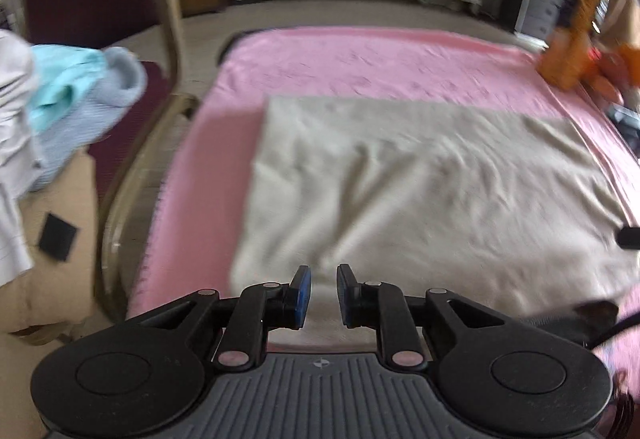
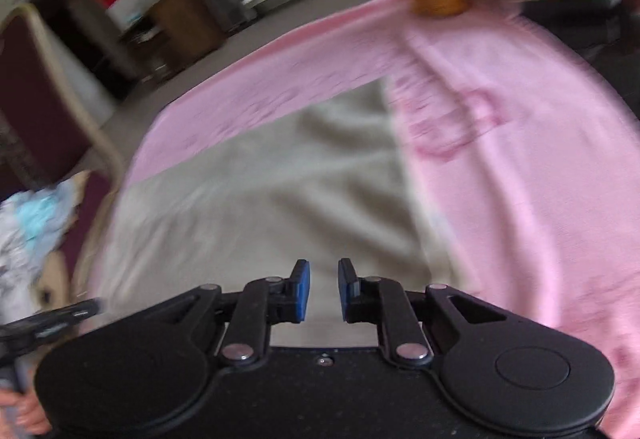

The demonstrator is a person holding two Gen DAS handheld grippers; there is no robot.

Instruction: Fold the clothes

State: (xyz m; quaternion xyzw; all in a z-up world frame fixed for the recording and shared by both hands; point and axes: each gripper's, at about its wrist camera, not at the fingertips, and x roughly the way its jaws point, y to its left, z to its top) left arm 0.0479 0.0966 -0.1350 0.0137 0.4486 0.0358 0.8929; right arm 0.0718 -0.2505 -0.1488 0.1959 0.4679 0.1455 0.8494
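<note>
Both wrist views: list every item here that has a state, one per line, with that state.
Left gripper: jaws open, holding nothing.
Right gripper: jaws open, holding nothing.
Beige garment: spread flat on the pink cover, wrinkled, edges straight.
Pink cover: laid out flat under the garment.
Clothes pile: heaped unfolded on the chair.
Orange items: standing at the far corner, too blurred to identify.

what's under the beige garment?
The beige garment lies on a pink cloth that shows around its edges. Whatever is beneath the pink cloth is covered.
</note>
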